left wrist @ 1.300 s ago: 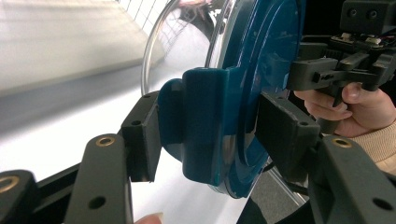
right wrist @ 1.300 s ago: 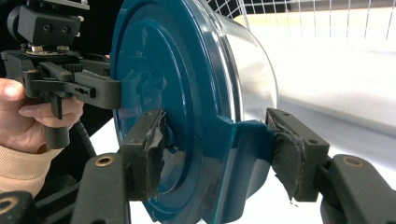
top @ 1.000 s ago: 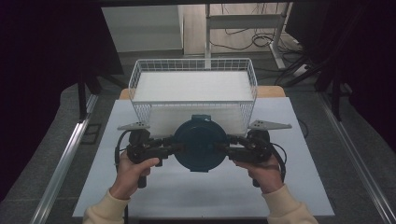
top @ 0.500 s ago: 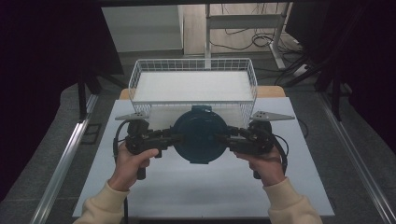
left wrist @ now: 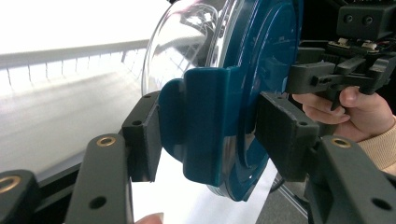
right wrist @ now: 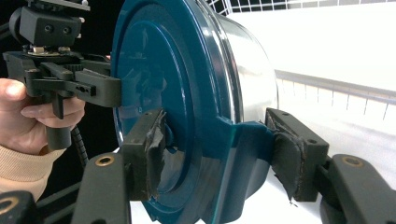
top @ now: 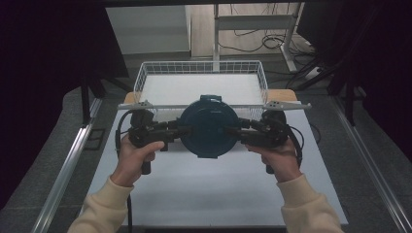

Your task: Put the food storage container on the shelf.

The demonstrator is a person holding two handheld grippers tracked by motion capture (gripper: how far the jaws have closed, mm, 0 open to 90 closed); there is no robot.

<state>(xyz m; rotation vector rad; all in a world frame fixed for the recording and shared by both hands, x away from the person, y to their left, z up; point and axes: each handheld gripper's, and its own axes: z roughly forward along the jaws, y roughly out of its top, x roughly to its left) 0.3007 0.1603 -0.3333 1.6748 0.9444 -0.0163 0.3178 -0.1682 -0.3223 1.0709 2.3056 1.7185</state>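
High view: round teal lidded container (top: 209, 125) hangs between left gripper (top: 171, 132) and right gripper (top: 243, 132), off the white table (top: 194, 184), just in front of the wire basket (top: 201, 68), lid up. Basket lies straight ahead, both hands equally near.

Left gripper view: jaws clamp the container's side latch (left wrist: 205, 121), pads pressing lid face and glass-bowl side.

Right gripper view: jaws likewise closed on the opposite latch (right wrist: 243, 154). Next move likely forward over the rim; keep it level.
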